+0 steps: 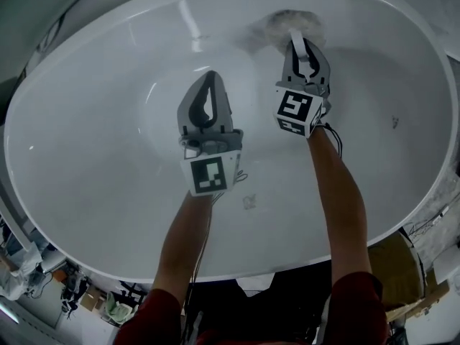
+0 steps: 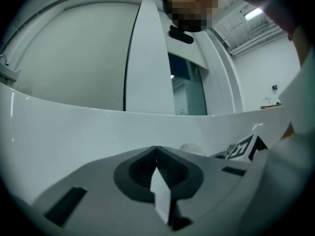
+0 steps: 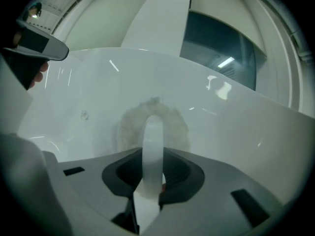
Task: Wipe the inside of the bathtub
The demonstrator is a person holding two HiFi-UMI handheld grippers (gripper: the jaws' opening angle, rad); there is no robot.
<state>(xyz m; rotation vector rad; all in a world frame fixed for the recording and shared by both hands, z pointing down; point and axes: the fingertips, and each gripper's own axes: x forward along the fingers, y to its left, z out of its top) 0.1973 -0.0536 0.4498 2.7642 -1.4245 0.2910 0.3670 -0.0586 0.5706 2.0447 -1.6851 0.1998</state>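
Note:
The white oval bathtub (image 1: 93, 157) fills the head view. A fluffy grey-white wiping pad (image 1: 287, 21) rests against the far inner wall. My right gripper (image 1: 296, 38) is shut on the pad's white loop handle (image 3: 153, 141); behind the handle the pad (image 3: 129, 124) presses on the tub wall (image 3: 236, 122). My left gripper (image 1: 210, 77) hangs over the middle of the tub floor, a little left of and nearer than the right one. Its jaws meet with nothing seen between them (image 2: 156, 151). The pad (image 2: 193, 148) peeks over the left gripper's body.
Two small dark marks show on the tub floor, one near me (image 1: 249, 202) and one at the right (image 1: 394, 122). Clutter lies on the floor (image 1: 72, 286) outside the near rim at left. A brown box (image 1: 402, 264) stands at the lower right.

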